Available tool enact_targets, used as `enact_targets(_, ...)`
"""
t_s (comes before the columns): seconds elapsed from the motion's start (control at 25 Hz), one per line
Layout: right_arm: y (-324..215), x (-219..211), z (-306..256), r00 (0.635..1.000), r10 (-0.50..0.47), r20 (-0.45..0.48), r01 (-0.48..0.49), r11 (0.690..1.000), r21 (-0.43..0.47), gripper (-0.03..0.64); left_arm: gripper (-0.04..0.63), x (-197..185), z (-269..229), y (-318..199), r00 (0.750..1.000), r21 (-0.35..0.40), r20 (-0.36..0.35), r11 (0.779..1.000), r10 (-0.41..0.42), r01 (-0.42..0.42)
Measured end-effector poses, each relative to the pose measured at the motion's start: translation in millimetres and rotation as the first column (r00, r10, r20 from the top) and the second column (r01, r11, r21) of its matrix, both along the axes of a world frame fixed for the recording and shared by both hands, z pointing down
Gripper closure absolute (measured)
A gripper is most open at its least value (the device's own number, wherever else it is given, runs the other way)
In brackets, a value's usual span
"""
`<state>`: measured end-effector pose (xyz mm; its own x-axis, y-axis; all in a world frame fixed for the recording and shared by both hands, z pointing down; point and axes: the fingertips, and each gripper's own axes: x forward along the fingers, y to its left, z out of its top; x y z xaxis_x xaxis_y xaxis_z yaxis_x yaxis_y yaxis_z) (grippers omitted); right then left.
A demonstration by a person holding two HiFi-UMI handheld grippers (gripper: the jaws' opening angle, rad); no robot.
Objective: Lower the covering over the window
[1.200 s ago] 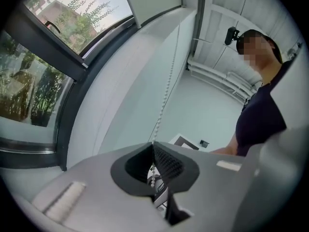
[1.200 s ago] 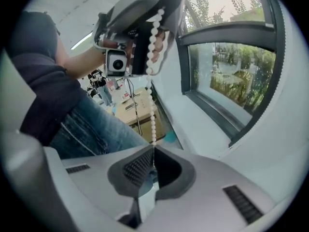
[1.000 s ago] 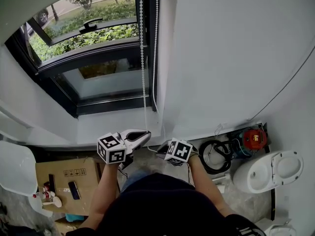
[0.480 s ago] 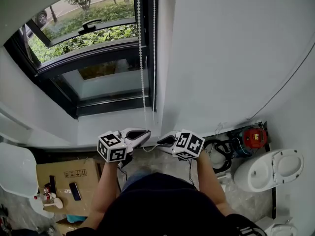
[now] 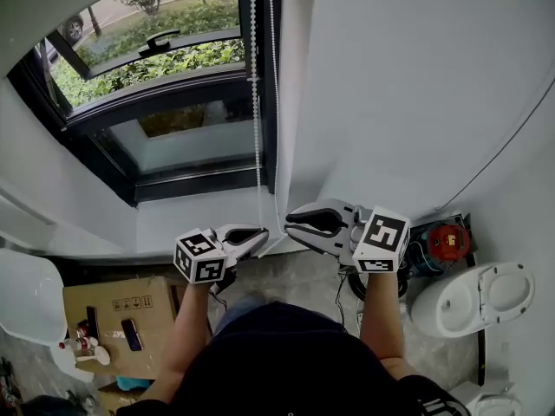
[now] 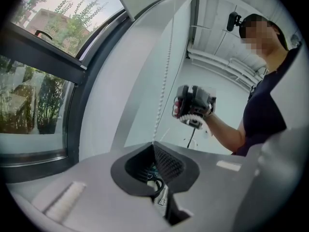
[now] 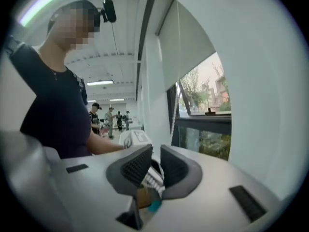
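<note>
- Along the right edge of the window [image 5: 173, 137], a white bead chain [image 5: 254, 102] hangs straight down past the dark frame towards the pale sill [image 5: 199, 219]
- Over the sill's right end, the left gripper [image 5: 258, 235] is clenched on the chain's lower part; in the left gripper view the beads run down into the tips of its pressed-together jaws
- Just right of the chain, the right gripper [image 5: 290, 224] is held level with its tips turned towards the left one; its jaws are released, standing a little apart with nothing between them
- High on the window, seen in the right gripper view, the pale roller blind [image 7: 186, 42] covers only the top part, and its lower edge sits well above the sill
- Below that edge the glass is uncovered, with green shrubs showing outside
- On the floor under the sill, a cardboard box [image 5: 121, 310] lies at the lower left, and a white toilet [image 5: 473, 297] stands by the wall at the lower right
</note>
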<state>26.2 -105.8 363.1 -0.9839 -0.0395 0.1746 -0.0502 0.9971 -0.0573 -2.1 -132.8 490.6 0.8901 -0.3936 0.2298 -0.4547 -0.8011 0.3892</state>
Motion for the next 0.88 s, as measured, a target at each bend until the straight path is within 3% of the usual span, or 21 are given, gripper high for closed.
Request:
enact_targets(0.12,-1.5,4.8,-36.8,0.989,0.025,0.148,-0.028,0.999,0.020,0.600,0.583,2.5,2.1,2.5,1.000,-0.008,-0.011,1.000,0.005,-0.005)
enact_targets(0.32,-18.2,-11.7,-32.2,0.986,0.099,0.134,-0.103,0.995,0.020,0.595,0.583,7.4,2.1,4.6,1.000,-0.006,-0.015,1.000,0.013,-0.013)
enact_targets(0.4,-23.9,-24.7,-21.5,0.985,0.118,0.122,-0.117,0.993,-0.014,0.503,0.583,9.1,2.6,4.8,1.000,-0.003,-0.014,1.000,0.012,-0.012)
enact_targets(0.48,-29.1,-36.4,-9.9,0.984,0.142,0.105,-0.137,0.989,-0.050,0.482,0.583,10.2,2.2,5.6,1.000,-0.001,-0.017,1.000,0.011,-0.011)
enact_targets(0.6,-35.9,-44.2,-4.6,0.975,0.193,0.110,-0.185,0.979,-0.084,0.497,0.583,13.2,1.1,9.6,0.999,-0.003,-0.029,1.000,0.016,-0.016)
enact_targets(0.68,-37.2,-46.2,-4.6,0.972,0.205,0.113,-0.195,0.977,-0.091,0.595,0.583,14.7,0.1,12.0,0.999,0.000,-0.033,1.000,0.016,-0.016)
enact_targets(0.88,-27.3,-47.0,-9.9,0.971,0.142,0.193,-0.107,0.977,-0.184,0.603,0.583,16.1,-3.2,19.3,0.999,0.056,-0.029,0.998,0.022,-0.020)
